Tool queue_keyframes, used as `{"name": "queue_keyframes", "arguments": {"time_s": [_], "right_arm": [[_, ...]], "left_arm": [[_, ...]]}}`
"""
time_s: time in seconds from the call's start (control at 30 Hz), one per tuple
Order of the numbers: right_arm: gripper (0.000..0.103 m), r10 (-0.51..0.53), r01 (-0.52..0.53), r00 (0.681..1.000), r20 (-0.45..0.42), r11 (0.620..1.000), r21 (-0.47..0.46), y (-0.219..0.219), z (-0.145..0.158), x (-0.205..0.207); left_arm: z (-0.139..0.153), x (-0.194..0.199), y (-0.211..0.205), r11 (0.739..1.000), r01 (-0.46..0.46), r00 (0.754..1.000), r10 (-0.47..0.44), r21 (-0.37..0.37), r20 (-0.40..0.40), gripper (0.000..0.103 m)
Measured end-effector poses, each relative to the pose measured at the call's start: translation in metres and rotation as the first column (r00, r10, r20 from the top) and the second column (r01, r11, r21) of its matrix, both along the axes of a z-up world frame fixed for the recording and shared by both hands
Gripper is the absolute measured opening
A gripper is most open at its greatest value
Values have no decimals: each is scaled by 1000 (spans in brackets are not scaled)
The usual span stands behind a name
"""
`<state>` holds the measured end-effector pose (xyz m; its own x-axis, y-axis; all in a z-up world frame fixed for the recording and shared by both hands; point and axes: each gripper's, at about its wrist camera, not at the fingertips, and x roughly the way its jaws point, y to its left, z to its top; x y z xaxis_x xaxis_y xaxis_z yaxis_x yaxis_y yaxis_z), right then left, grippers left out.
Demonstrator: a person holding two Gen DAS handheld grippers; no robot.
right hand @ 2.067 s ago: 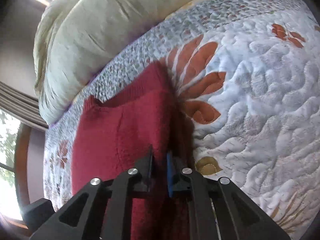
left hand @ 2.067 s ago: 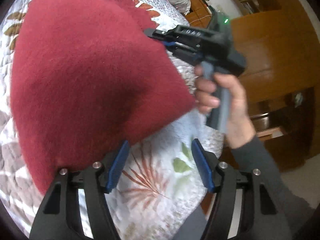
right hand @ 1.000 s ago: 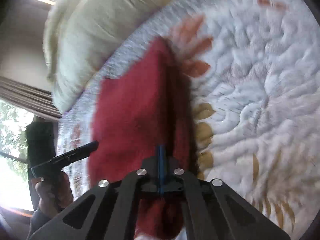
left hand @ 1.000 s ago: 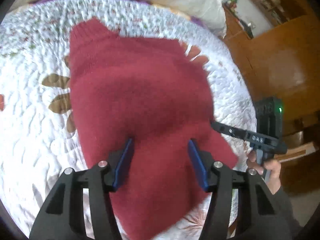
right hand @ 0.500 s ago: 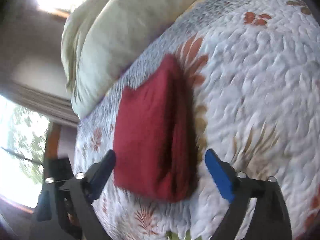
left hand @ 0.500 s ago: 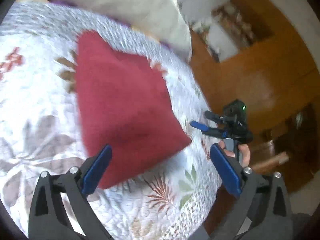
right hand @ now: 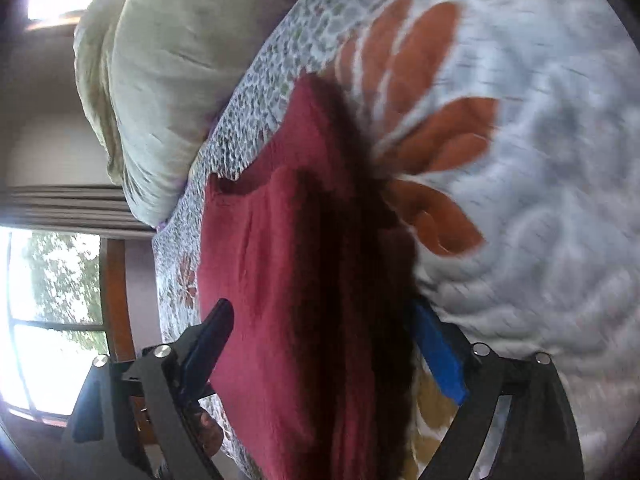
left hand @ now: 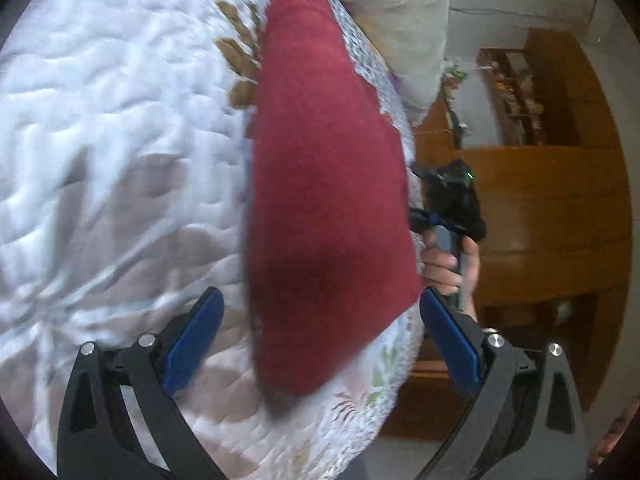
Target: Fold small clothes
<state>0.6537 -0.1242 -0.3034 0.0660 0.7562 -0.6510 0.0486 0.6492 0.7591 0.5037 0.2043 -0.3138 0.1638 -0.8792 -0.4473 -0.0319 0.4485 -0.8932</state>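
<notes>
Left claw (left hand: 316, 334): spread wide, empty, where a moment ago it straddled the cloth closer. Red knit garment (left hand: 324, 184): folded, lying flat on the quilted bed (left hand: 100, 140) near the pillow (right hand: 172, 60). Right claw (right hand: 320, 344): we see it now released, spread astride the garment's edge. We judge this fold laid.

— What fills most of both views?
— A bed under a white quilted cover (left hand: 100, 128) printed with orange and brown leaves (right hand: 436, 132). A pale cream pillow (right hand: 160, 80) lies at eleven o'clock in the right wrist view.
— And past the bed?
— Wooden furniture (left hand: 552, 216) at three o'clock in the left wrist view, with cluttered shelves (left hand: 516, 92) at two o'clock.
— Where is the light?
— A bright window (right hand: 44, 312) at eight o'clock, trees outside, grey curtain (right hand: 68, 208) above it.
</notes>
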Motion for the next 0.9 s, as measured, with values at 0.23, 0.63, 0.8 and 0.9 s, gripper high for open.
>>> {"name": "queue_keyframes", "arguments": {"time_s": [0.23,0.63,0.8,0.9], "right_arm": [[86,69,-69,998,9,998,-2,22,-7,3],[44,25,-21,998,62,998,-56,40,16,-16],[42,22,-15,995,97,997,-73,57,46,-38],[41,37,-28,993,111,997,-74,73,61,-51]], "left_arm": [[-14,17,-50,993,118,993,-118,10,-1,98],[0,14,-57,982,116,992,-106,148,-71,39],[34,-3,-44,978,120,993,-115,170,-35,37],[58,-19,-20,978,102,995,-103,181,-6,36]]}}
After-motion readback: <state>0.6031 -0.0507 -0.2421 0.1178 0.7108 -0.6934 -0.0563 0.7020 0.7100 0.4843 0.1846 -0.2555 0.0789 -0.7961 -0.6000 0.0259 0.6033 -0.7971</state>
